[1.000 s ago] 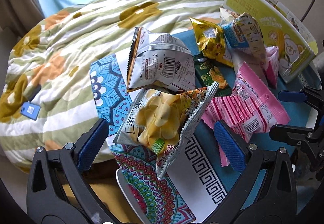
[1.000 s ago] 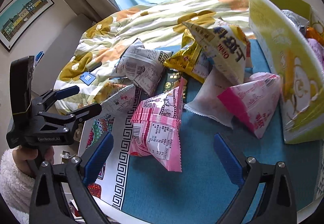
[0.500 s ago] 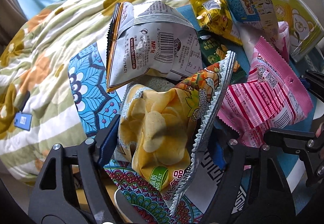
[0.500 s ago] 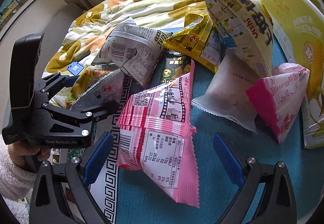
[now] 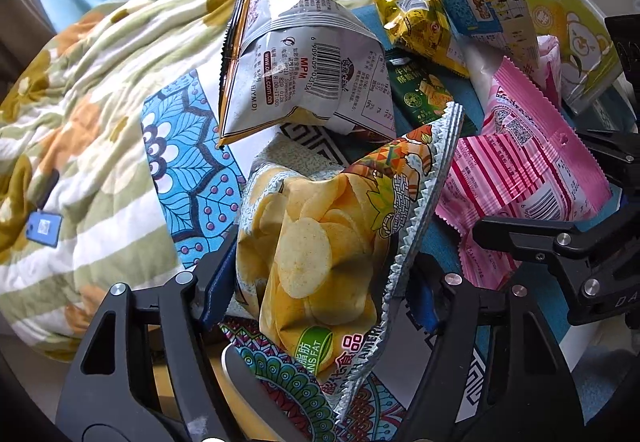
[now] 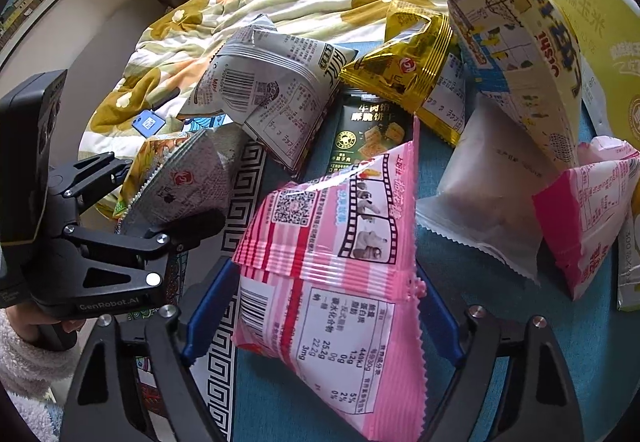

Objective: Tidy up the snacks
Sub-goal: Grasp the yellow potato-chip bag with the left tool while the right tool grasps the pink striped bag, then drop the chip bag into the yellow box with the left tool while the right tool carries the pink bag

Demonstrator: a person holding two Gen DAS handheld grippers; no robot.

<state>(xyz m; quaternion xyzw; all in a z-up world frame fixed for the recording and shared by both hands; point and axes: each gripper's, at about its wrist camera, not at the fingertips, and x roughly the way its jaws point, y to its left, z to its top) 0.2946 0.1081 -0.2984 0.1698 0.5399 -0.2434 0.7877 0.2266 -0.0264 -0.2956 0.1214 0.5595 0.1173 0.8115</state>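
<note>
A yellow potato-chip bag [image 5: 320,242] stands between the blue pads of my left gripper [image 5: 320,294]. The jaws are closing and both pads press its sides. From the right wrist view, this gripper [image 6: 120,242] holds that bag [image 6: 180,182] at the table's left edge. A pink striped snack bag [image 6: 332,242] lies on the blue tablecloth [image 6: 520,342] inside my right gripper [image 6: 324,310]. Those jaws are closing too, with the pads against both edges of the bag. Seen from the left wrist, the pink bag [image 5: 520,178] lies right of the chips.
Behind lie a grey-white bag [image 6: 272,86], a gold bag [image 6: 416,62], a dark green biscuit pack [image 6: 368,138], a tall cream-and-blue bag [image 6: 516,54], a white pack [image 6: 488,194] and a small pink bag [image 6: 588,214]. A yellow-green box [image 6: 600,22] stands right. A flowered quilt [image 5: 100,102] lies beyond.
Both grippers came down and forward onto their bags. The left jaws went from wide open to pressing the chip bag; the right jaws narrowed from wide open onto the pink bag.
</note>
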